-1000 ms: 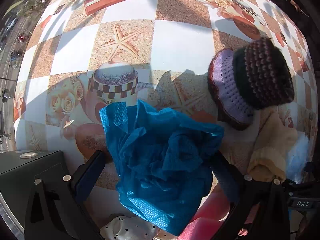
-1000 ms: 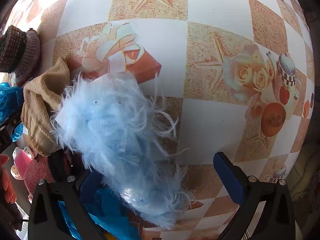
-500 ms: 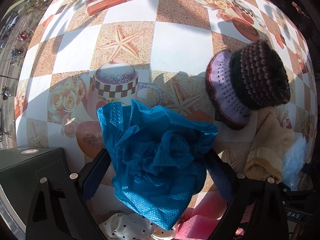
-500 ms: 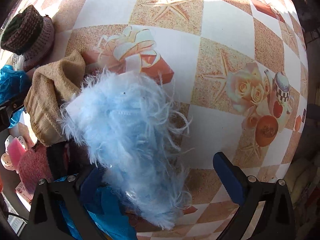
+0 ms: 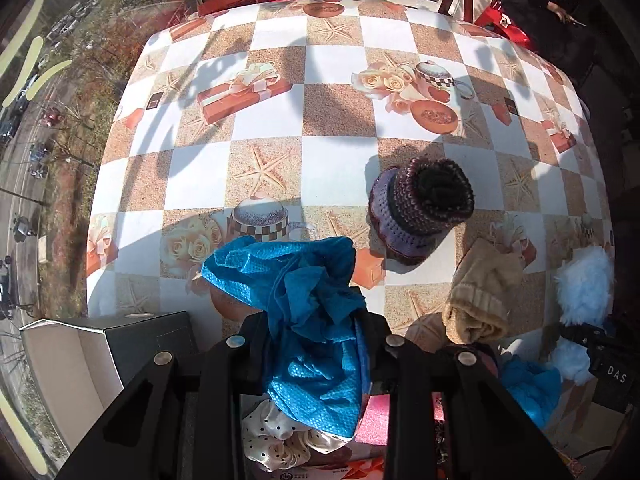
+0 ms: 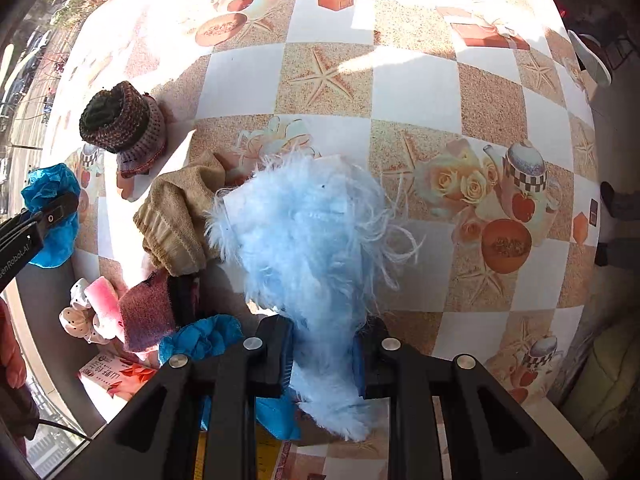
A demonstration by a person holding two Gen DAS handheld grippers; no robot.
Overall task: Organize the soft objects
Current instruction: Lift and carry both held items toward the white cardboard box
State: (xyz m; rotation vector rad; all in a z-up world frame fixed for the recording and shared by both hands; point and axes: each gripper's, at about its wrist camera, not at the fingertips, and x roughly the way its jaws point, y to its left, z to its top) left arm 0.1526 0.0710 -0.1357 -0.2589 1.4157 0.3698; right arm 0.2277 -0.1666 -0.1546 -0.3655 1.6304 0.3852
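Observation:
A crumpled blue mesh cloth (image 5: 304, 288) hangs above the checked tablecloth (image 5: 340, 168). My left gripper (image 5: 316, 340) points straight down; its jaws are closing, with the pads pressing the cloth from both sides. The right wrist view shows a fluffy light-blue piece (image 6: 308, 232) lifted off the table, with my right gripper (image 6: 324, 356) shut on its lower part. The fluffy piece (image 5: 584, 284) also shows at the right edge of the left wrist view. The held blue cloth (image 6: 52, 216) appears at the left of the right wrist view.
A knitted purple-and-brown hat (image 5: 420, 204) and a tan knitted sock (image 5: 480, 296) lie on the table. Below sit a pink sponge (image 6: 104, 300), a polka-dot scrunchie (image 5: 276, 440), a dark red knit (image 6: 144, 312) and a second blue cloth (image 6: 200, 340). A black box (image 5: 152, 336) stands left.
Both grippers went from wide open to closed on their pieces and rose. The blue cloth and the fluffy piece lifted off the table with them.

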